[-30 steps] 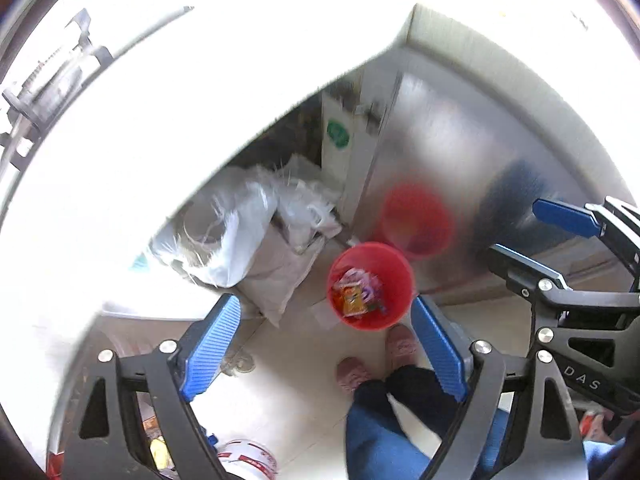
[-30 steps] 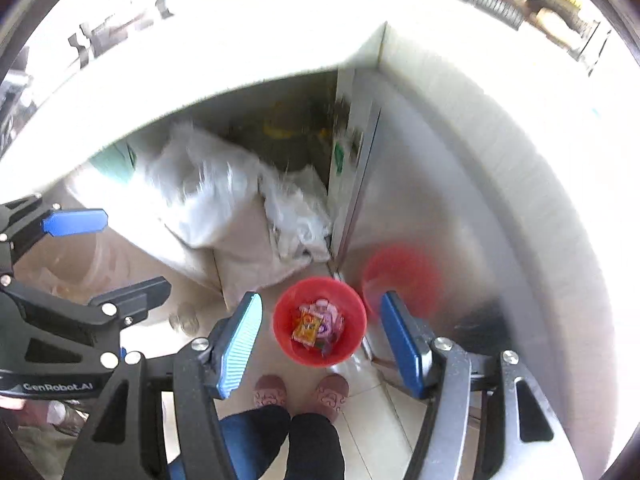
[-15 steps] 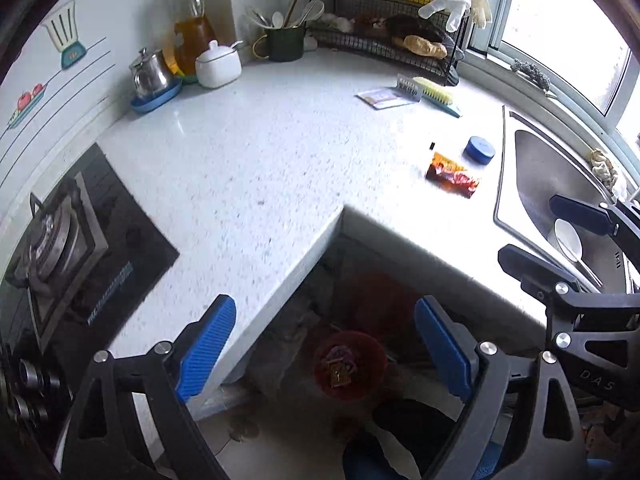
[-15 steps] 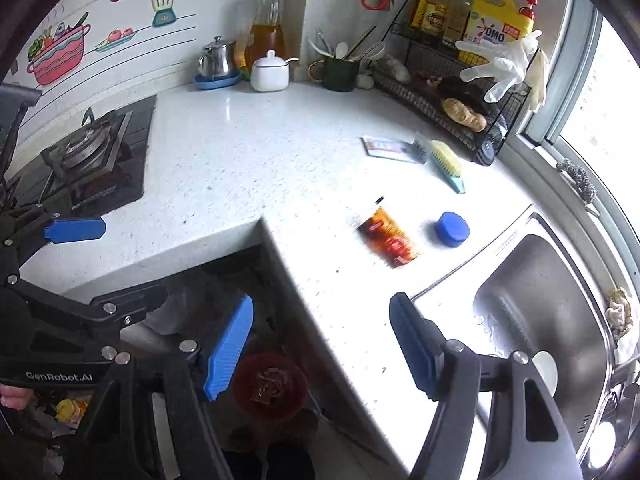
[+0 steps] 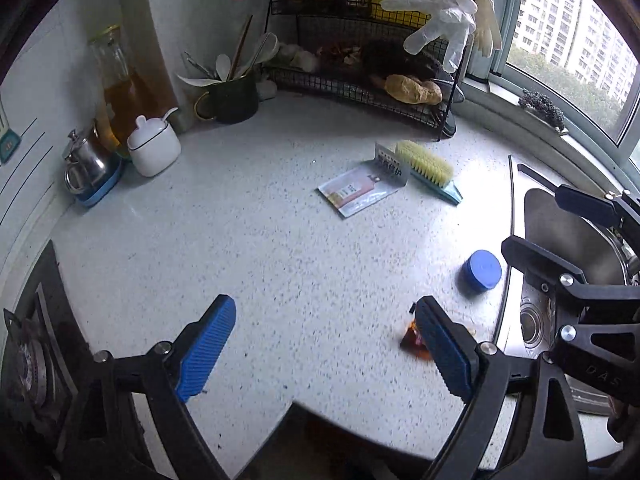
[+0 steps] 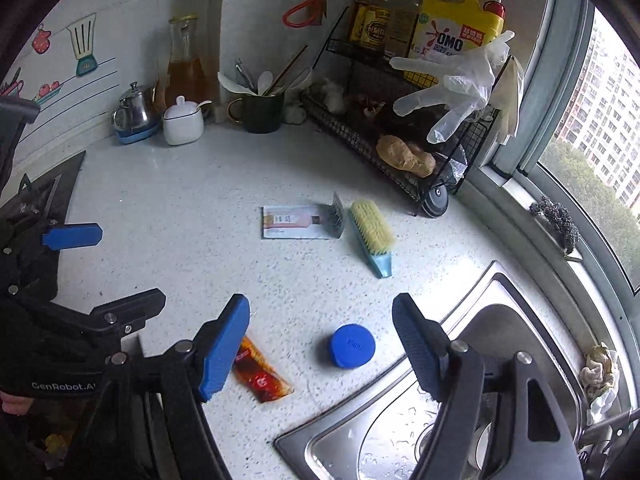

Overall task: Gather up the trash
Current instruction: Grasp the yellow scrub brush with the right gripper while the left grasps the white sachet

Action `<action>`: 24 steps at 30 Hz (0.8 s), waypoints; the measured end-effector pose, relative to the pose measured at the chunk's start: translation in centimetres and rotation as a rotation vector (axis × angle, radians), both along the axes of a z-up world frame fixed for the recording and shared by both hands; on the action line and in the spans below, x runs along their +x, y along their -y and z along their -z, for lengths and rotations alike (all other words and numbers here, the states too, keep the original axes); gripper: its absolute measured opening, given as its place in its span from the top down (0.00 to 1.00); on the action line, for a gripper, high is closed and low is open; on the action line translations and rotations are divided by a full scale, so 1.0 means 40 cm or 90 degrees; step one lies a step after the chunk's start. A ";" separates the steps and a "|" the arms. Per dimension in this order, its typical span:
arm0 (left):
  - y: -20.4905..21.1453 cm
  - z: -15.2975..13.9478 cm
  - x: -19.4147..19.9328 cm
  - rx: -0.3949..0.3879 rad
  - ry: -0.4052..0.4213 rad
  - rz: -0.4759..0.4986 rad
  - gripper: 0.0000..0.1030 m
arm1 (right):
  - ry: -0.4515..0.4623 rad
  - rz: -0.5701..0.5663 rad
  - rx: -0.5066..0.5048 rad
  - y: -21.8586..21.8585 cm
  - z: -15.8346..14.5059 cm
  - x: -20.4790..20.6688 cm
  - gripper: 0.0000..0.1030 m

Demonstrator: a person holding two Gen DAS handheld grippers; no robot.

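Note:
On the speckled white counter [image 5: 260,240] lie an orange-red snack wrapper [image 6: 260,376], a blue round lid [image 6: 353,345] and a flat paper packet [image 6: 298,222]. In the left wrist view the wrapper [image 5: 412,340] is partly hidden behind my left gripper's right finger; the lid [image 5: 482,270] and packet [image 5: 356,192] also show there. My left gripper [image 5: 324,344] is open and empty above the counter. My right gripper [image 6: 320,340] is open and empty, the lid between its fingers in the view, the wrapper by its left finger.
A yellow scrub brush [image 6: 374,236] lies beside the packet. A steel sink [image 6: 460,400] is at the right, a gas hob [image 5: 28,356] at the left. A wire rack [image 6: 400,148] with bottles and gloves, a utensil mug [image 6: 262,112], sugar pot and kettle stand at the back.
Both grippers have swung up from the red bin on the floor to above the counter. The bin has left the view, and the counter trash now lies closer below them. Both stay open.

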State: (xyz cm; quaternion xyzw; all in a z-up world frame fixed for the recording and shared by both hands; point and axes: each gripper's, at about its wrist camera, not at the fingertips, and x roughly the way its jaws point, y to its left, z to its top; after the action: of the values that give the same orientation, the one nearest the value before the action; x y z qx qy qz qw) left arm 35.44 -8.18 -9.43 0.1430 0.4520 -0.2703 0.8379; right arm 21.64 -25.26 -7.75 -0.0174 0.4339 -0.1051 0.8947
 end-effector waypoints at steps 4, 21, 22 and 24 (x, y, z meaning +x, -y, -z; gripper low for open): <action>0.109 0.019 0.093 0.013 0.003 0.004 0.13 | -0.015 0.015 0.015 0.089 0.029 0.084 0.31; 0.290 0.212 0.306 0.067 -0.094 -0.067 0.13 | -0.115 -0.047 0.088 0.249 0.226 0.302 0.31; 0.290 0.215 0.307 0.065 -0.099 -0.068 0.13 | -0.120 -0.053 0.090 0.243 0.235 0.304 0.31; 0.291 0.219 0.307 0.065 -0.102 -0.072 0.13 | -0.131 -0.064 0.099 0.239 0.248 0.313 0.31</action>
State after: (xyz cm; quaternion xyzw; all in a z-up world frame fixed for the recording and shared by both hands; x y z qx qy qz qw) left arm 47.74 -19.81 -18.18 0.1373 0.5383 -0.2100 0.8045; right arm 34.18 -34.81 -17.68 0.0193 0.5286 -0.0237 0.8483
